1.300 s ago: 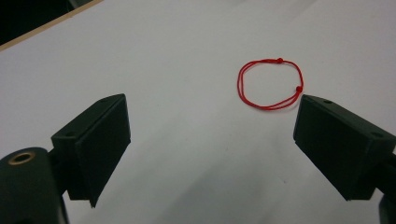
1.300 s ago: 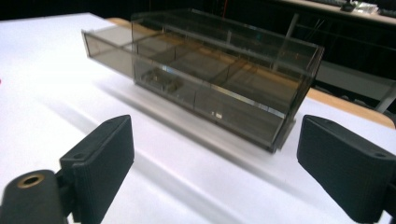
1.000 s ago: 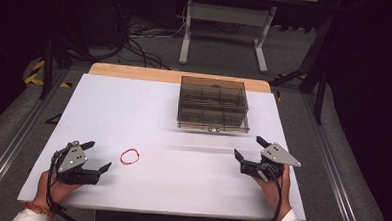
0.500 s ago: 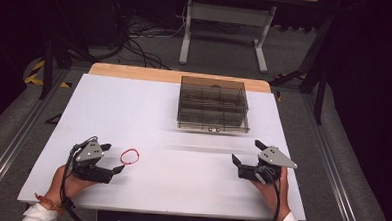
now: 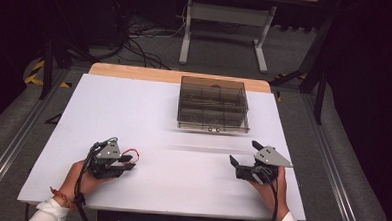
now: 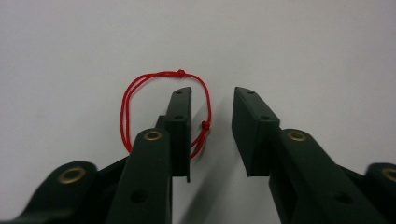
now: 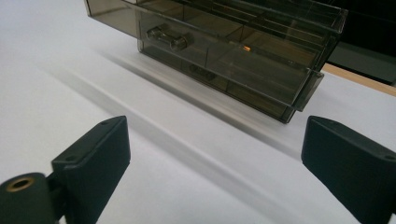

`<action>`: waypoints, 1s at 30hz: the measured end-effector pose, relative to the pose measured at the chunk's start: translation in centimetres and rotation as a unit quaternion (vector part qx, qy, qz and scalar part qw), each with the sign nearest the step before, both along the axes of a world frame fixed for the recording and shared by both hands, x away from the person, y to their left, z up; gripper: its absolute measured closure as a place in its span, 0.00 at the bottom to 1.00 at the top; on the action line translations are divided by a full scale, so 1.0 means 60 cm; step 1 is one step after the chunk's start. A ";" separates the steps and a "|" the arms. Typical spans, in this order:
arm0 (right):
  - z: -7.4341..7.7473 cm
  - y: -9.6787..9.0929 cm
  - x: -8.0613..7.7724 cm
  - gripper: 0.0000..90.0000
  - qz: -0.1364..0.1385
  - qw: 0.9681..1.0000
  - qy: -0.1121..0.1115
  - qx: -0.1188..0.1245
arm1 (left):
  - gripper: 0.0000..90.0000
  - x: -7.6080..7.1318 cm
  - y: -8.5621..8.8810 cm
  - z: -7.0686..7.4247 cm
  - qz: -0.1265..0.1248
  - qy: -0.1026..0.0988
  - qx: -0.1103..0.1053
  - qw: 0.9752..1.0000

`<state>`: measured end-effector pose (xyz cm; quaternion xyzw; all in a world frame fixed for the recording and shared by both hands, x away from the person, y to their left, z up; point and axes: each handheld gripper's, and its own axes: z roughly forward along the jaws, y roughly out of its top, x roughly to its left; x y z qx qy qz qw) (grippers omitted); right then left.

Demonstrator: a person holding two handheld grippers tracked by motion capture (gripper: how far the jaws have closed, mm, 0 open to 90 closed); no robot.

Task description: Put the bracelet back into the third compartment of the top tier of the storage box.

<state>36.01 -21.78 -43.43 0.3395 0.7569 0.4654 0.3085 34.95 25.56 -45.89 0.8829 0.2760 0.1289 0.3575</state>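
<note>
Two grippers are on the white table [image 5: 149, 113], one in each of your hands. Your left gripper [image 6: 212, 126] sits at the near left of the table, right at the red string loop [image 6: 140, 88]. Its jaws have just been closing and now stand partly open, with a clear gap between the pads. One jaw has come down inside the loop; the string's right side, with its small knot, runs through the gap just beside that jaw's inner face. The other jaw stands apart from the string, so nothing is pinched. From above, the loop [image 5: 130, 154] peeks out at the tip of that gripper [image 5: 124, 162], lying flat on the table.

Your right gripper [image 7: 215, 163] rests at the near right of the table [image 7: 46, 70] with its jaws spread wide and nothing between them. It points toward the smoky clear drawer box [image 7: 233, 51], which stands well apart from it toward the far side of the table, with a round pull on one drawer front.

No readable brand, label or writing can be made out on the grippers, the box or the table.
</note>
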 end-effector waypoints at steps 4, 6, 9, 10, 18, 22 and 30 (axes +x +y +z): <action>-0.002 0.003 0.001 0.11 0.001 1.000 0.004 -0.010 | 0.94 0.003 0.003 -0.001 0.020 0.003 -0.005 1.000; -0.001 0.003 0.001 0.11 0.001 1.000 0.004 -0.010 | 0.96 0.003 0.002 -0.001 0.022 0.002 -0.003 1.000; -0.001 0.005 -0.001 0.12 0.005 1.000 0.001 -0.014 | 0.96 -0.001 0.000 0.000 0.019 -0.008 0.004 1.000; -0.002 0.005 0.000 0.12 0.005 1.000 0.002 -0.015 | 0.97 -0.001 0.000 0.000 0.019 -0.009 0.005 1.000; 0.000 0.002 0.001 0.12 -0.001 1.000 0.001 -0.008 | 0.97 -0.005 -0.001 0.007 0.019 -0.023 -0.016 0.999; 0.000 0.000 0.001 0.12 -0.003 1.000 0.000 -0.005 | 0.97 -0.005 0.000 0.017 0.021 -0.035 -0.029 0.999; -0.002 0.003 0.001 0.12 -0.002 1.000 0.002 -0.009 | 0.97 0.007 -0.026 0.048 0.006 -0.062 -0.051 0.997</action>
